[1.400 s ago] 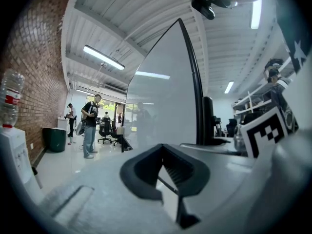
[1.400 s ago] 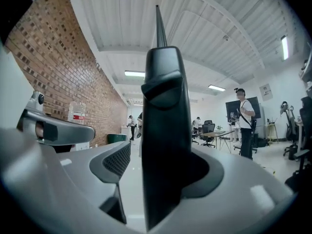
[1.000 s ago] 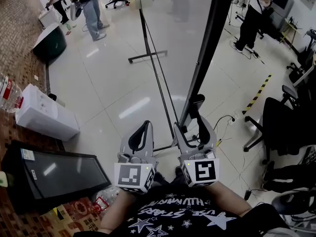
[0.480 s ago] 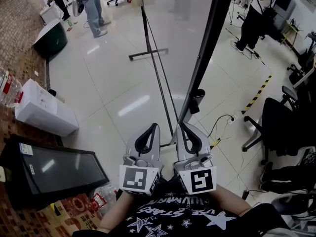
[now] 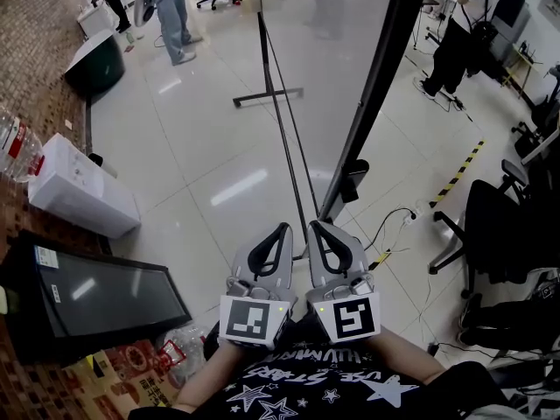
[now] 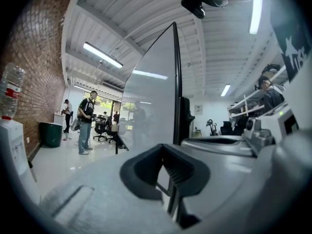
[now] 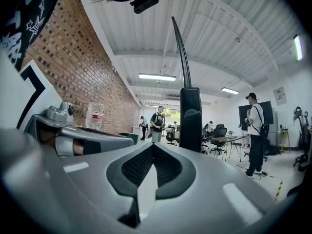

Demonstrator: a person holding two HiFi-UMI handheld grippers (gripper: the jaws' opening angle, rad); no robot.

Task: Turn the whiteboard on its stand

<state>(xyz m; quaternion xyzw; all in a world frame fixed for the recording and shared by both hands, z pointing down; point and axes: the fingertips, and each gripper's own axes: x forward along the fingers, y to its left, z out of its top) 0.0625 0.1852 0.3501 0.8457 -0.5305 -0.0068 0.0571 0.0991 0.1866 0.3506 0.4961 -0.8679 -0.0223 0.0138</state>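
Note:
The whiteboard (image 5: 324,77) stands almost edge-on in front of me, its black side frame (image 5: 376,86) slanting down to a black clamp block (image 5: 353,180) on the stand. The stand's foot bar (image 5: 267,99) lies further off on the glossy floor. My left gripper (image 5: 282,228) and right gripper (image 5: 315,226) sit side by side close to my body, short of the frame and touching nothing. The right gripper (image 7: 153,143) has just closed and is shut on nothing, with the clamp post (image 7: 190,116) ahead of it. The left gripper (image 6: 162,146) also looks shut and empty.
A white water dispenser (image 5: 83,198) with its bottle (image 5: 16,151) and a black screen (image 5: 96,300) stand at my left by the brick wall. Office chairs (image 5: 503,226) crowd the right. A floor cable (image 5: 398,213) and striped tape (image 5: 455,173) lie beyond. People (image 5: 175,11) stand at the back.
The right gripper's jaws stood open around the board's lower black frame a second ago; they have shut empty and drawn back toward me. Both grippers have come closer together.

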